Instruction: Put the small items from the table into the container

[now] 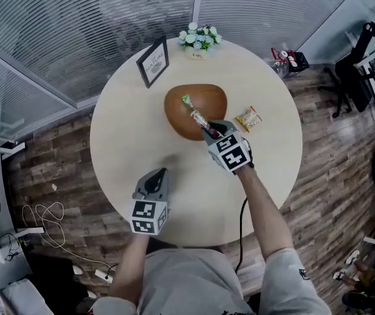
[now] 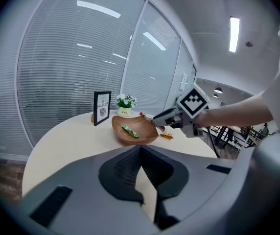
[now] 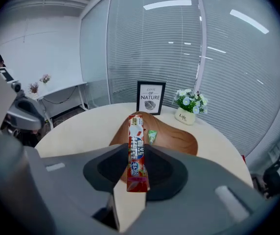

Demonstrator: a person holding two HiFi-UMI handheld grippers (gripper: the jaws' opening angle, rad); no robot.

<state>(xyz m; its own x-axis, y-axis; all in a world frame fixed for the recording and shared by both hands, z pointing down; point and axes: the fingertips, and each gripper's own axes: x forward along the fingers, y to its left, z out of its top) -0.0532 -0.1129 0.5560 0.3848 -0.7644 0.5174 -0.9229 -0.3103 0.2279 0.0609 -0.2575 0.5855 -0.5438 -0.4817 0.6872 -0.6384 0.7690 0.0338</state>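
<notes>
A brown wooden bowl [image 1: 207, 100] sits mid-table with a green packet [image 1: 187, 101] lying in it. My right gripper [image 1: 208, 131] is shut on a long red snack packet [image 1: 198, 119], which sticks out over the bowl's near rim. In the right gripper view the red packet [image 3: 136, 155] stands up between the jaws, with the bowl [image 3: 179, 141] and green packet [image 3: 151, 136] beyond. A yellow snack packet [image 1: 248, 119] lies on the table to the right of the bowl. My left gripper [image 1: 158, 175] hovers near the table's front, shut and holding nothing.
A framed picture [image 1: 153, 62] and a small pot of flowers [image 1: 199, 39] stand at the far side of the round table [image 1: 128, 143]. Glass walls with blinds rise behind. Office chairs and a bag stand on the wooden floor to the right.
</notes>
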